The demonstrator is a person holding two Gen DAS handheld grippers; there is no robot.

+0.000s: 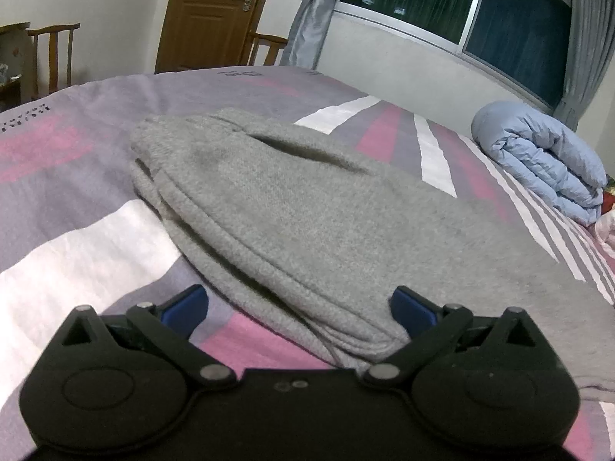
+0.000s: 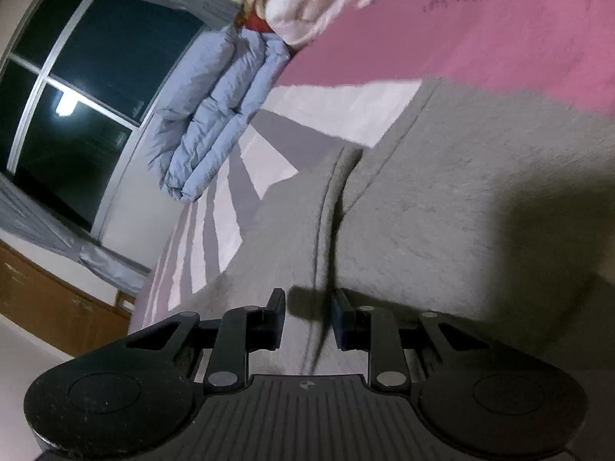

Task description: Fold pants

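Observation:
Grey knit pants [image 1: 307, 207] lie folded in layers on the bed, stacked edges facing the left wrist camera. My left gripper [image 1: 300, 307] is open wide, its blue fingertips [image 1: 184, 303] on either side of the near folded edge, not closed on it. In the right wrist view the same grey pants [image 2: 442, 211] fill the lower half, with a seam fold running between the fingers. My right gripper [image 2: 309, 319] is open, its jaws a little apart and close over the cloth, holding nothing.
The bed cover [image 1: 96, 176] is pink, lilac and white striped. A folded light-blue quilt [image 1: 546, 161] lies at the bed's far right, also in the right wrist view [image 2: 215, 115]. A window [image 1: 480, 4], curtains, a wooden door [image 1: 215, 11] and chairs [image 1: 57, 53] stand beyond.

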